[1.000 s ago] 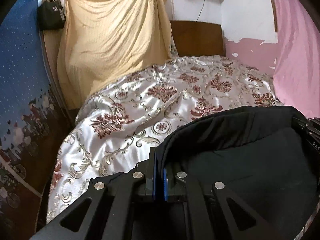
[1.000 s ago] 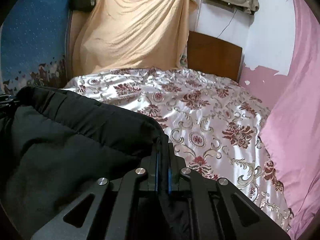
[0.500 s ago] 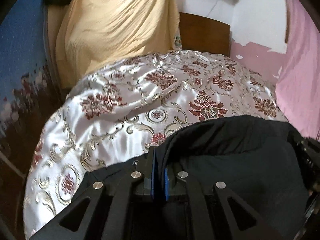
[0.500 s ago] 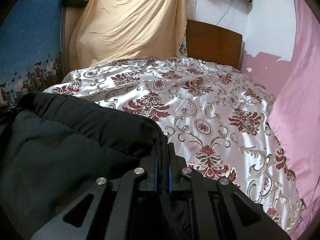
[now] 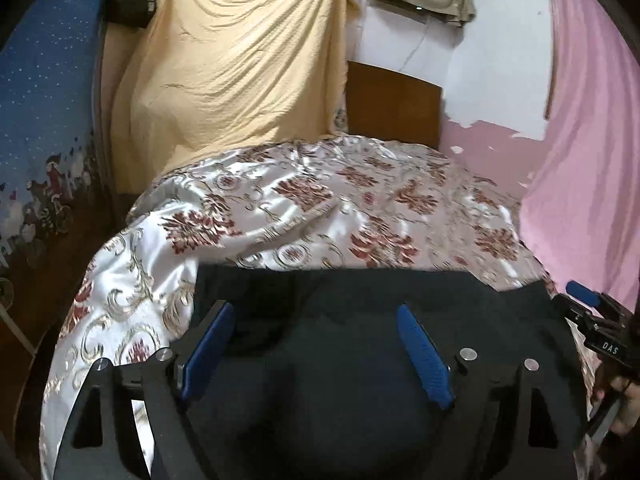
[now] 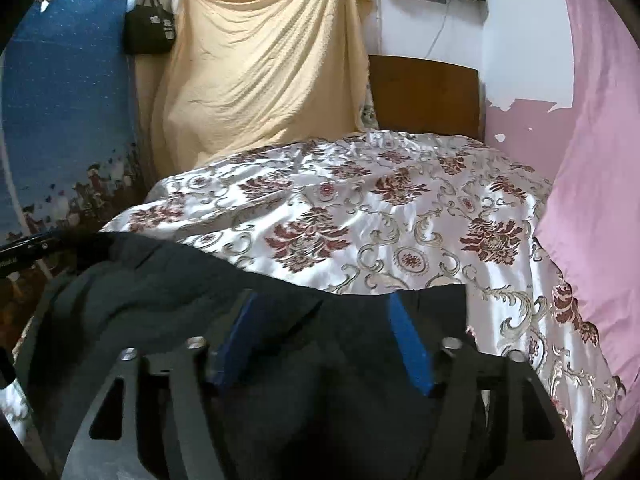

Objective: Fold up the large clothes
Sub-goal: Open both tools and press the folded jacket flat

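Note:
A large black garment point(image 5: 340, 320) lies flat on the near part of the bed, its far edge straight across. My left gripper point(image 5: 316, 316) is open above its left part, blue pads point(image 5: 212, 336) spread wide, holding nothing. The right gripper shows at the right edge of the left wrist view point(image 5: 600, 332). In the right wrist view the same garment point(image 6: 168, 292) spreads to the left. My right gripper point(image 6: 324, 312) is open over its right corner, blue pads point(image 6: 408, 344) apart and empty.
The bed has a shiny white cover with red and gold flowers point(image 5: 320, 200), point(image 6: 380, 216). A wooden headboard point(image 5: 394, 104) stands at the back. A yellow cloth point(image 5: 240, 64) hangs behind, a pink sheet point(image 5: 592, 160) on the right, a blue panel point(image 5: 44, 120) on the left.
Both grippers were shut on the black garment's edge and held it up. Now both have opened and let go, and the garment lies flat on the bed.

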`<action>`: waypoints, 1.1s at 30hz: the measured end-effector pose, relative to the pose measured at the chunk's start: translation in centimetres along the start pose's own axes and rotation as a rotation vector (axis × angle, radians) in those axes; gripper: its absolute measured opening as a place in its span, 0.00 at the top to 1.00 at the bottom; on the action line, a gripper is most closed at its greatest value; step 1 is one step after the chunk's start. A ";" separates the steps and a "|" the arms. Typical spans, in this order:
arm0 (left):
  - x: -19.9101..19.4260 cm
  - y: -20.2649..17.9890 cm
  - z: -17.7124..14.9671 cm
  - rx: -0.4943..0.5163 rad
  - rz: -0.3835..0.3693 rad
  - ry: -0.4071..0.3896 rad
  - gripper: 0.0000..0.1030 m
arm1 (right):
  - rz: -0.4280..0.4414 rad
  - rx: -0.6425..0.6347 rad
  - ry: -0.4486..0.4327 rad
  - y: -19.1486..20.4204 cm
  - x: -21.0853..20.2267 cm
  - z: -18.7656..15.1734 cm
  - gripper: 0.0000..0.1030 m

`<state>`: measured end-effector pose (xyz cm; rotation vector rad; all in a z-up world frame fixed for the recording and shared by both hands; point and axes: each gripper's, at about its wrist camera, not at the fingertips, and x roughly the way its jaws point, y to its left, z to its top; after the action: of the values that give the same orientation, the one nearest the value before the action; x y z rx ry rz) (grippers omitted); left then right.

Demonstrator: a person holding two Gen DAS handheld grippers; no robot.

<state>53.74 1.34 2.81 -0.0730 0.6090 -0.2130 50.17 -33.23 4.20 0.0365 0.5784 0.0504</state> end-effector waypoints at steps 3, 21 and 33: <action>-1.7 -1.0 -2.5 0.040 -0.033 -0.012 0.13 | 0.055 -0.006 -0.010 0.3 -2.3 -2.0 0.22; 1.6 -4.1 -6.8 0.151 -0.079 0.048 0.03 | 0.115 -0.114 0.055 2.3 -0.6 -8.2 0.10; 6.6 0.5 -4.4 -0.051 -0.059 0.076 0.00 | 0.013 0.017 0.090 -0.9 6.2 -4.8 0.10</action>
<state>56.53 0.32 -4.57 -0.1322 0.6885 -0.2586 52.74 -33.63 -3.20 0.0545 0.6684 0.0606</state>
